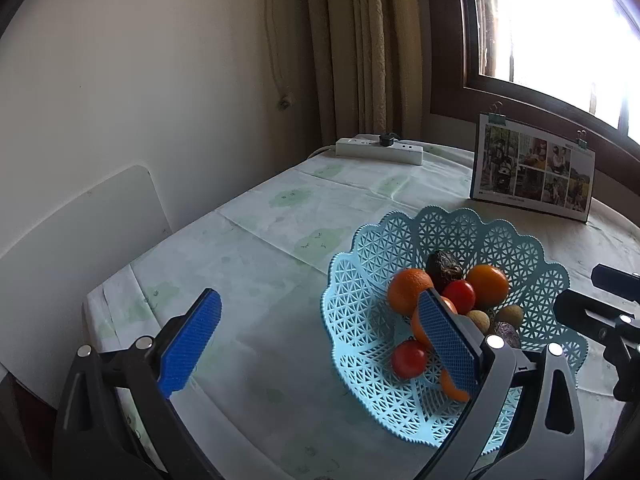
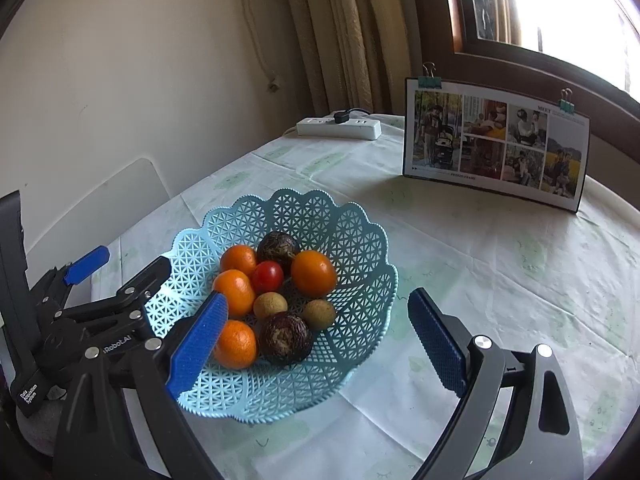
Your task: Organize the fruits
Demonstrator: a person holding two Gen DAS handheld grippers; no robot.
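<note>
A light blue lattice basket (image 2: 304,212) stands on the table and holds several oranges (image 2: 314,273), a red tomato (image 2: 268,274), two dark rough fruits (image 2: 285,338) and two tan longans (image 2: 319,313). My right gripper (image 2: 318,340) hangs open over the basket's near side with nothing in it. In the left wrist view the basket (image 1: 452,232) is on the right, and a second tomato (image 1: 408,358) shows near its left wall. My left gripper (image 1: 320,344) is open and empty, with its right finger (image 1: 448,344) over the fruit. The left gripper (image 2: 124,268) also shows at the basket's left rim.
A white power strip (image 1: 379,149) lies at the table's far edge by the curtain. A clipped photo card (image 2: 496,144) stands at the back right under the window. A white chair back (image 1: 80,232) is at the table's left. The pale patterned tablecloth (image 2: 500,264) is bare to the basket's right.
</note>
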